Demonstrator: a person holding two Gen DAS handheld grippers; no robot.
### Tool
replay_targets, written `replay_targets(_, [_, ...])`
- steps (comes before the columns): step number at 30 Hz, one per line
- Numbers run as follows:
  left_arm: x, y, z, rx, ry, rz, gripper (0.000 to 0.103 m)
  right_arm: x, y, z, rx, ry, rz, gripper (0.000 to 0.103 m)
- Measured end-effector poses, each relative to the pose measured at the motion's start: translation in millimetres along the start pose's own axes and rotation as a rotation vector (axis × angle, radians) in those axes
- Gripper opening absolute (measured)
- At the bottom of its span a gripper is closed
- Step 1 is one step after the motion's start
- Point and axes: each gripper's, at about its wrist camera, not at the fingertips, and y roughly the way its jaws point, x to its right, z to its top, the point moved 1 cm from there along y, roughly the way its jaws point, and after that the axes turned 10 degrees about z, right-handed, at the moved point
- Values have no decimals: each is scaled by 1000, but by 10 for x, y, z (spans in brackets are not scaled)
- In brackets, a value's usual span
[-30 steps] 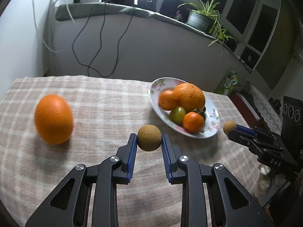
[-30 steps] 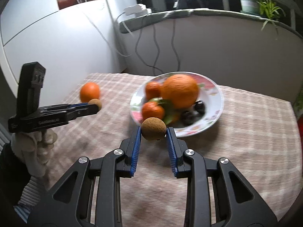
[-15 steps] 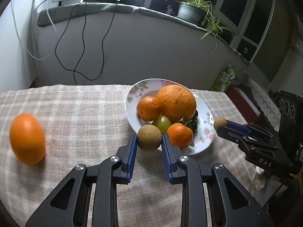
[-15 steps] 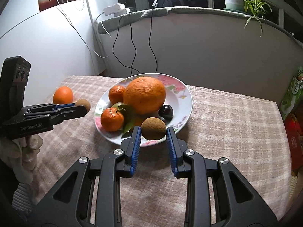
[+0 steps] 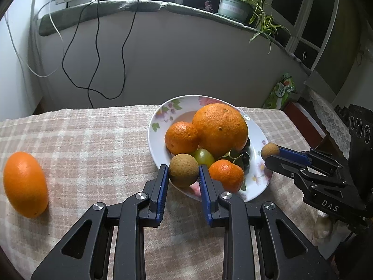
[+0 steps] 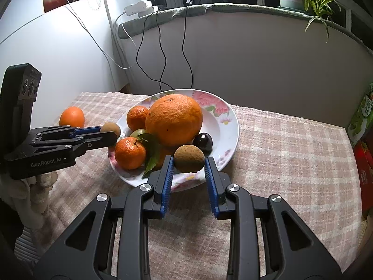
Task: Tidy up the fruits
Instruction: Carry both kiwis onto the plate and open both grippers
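My left gripper [image 5: 183, 171] is shut on a small round brown fruit [image 5: 183, 169] and holds it over the near left rim of the flowered plate [image 5: 160, 116]. My right gripper [image 6: 189, 163] is shut on a second brown fruit [image 6: 189, 158] over the plate's near rim [image 6: 233, 121]. The plate holds a big orange [image 5: 220, 129], two mandarins, a green fruit [image 5: 204, 156] and dark fruits. A loose orange [image 5: 24, 184] lies on the checked cloth at the left, also in the right wrist view [image 6: 71, 117].
The table has a checked cloth [image 5: 93, 144] and stands against a grey wall with hanging black cables [image 5: 98, 53]. A potted plant [image 5: 235, 9] sits on the sill. A green packet [image 5: 281, 91] stands beyond the table's right edge.
Both grippers, each still holding its brown fruit, have moved in toward the plate; both fruits now hang over the plate's rim.
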Motion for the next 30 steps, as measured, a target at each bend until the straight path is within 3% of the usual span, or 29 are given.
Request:
replay_targets(20, [98,36,49,1,26,6,26,-11,73,29,-17,-6,-11,29])
replay_targets(22, [105,28,52,4,27,4,29,-10,65,32,-10,-4,-14,40])
replay_targets(24, [107,22,62,8,30,7,32,-14,34,33,6,-7,-26,62])
replay_targets(28, [109,6,71,14,29,8,41,-14,5,47,12,-10,-29,65])
replay_targets(30, [116,-7,67,19,28,11,46,-15,-8,48,16,-11,-35,72])
